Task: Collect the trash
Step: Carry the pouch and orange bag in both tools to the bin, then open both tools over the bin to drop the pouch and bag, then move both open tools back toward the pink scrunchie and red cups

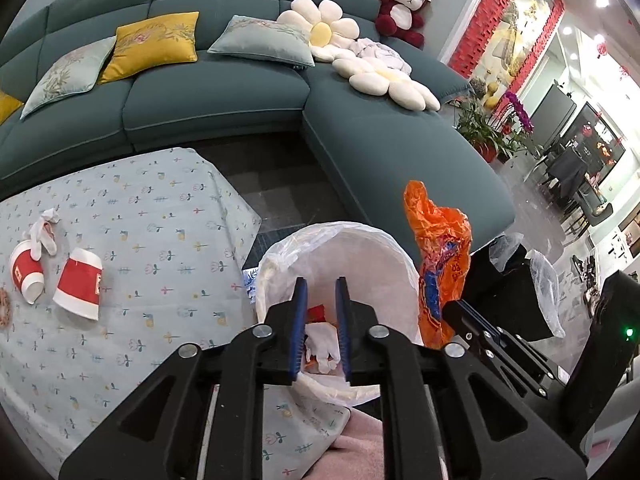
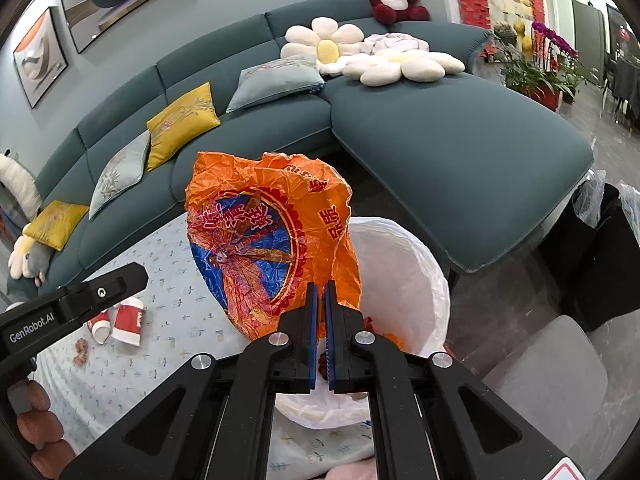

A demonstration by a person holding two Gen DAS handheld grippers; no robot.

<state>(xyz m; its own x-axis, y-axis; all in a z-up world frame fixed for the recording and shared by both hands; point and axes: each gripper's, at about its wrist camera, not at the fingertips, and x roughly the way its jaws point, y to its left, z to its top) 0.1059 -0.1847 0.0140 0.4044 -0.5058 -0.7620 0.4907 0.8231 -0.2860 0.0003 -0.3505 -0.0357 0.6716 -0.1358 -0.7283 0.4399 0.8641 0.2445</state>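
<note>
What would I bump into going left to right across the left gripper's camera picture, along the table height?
Red paper cup lying on its side → second red cup → white-lined bin → orange plastic bag → right gripper.

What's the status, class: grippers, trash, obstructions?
Right gripper shut on orange bag over lined bin. Left gripper open, empty. Two red cups remain on table. Nothing obstructing.

left wrist view: looks down along its own fingers, close above the white-lined bin [image 1: 360, 248], facing the sofa [image 1: 216, 92] | right wrist view: same downward slant, close behind the orange bag [image 2: 272, 236], bin [image 2: 400, 264] just beyond | shared: bin, orange bag [image 1: 440, 248], sofa [image 2: 440, 136], patterned cloth [image 1: 140, 216], red cups [image 1: 78, 282]
</note>
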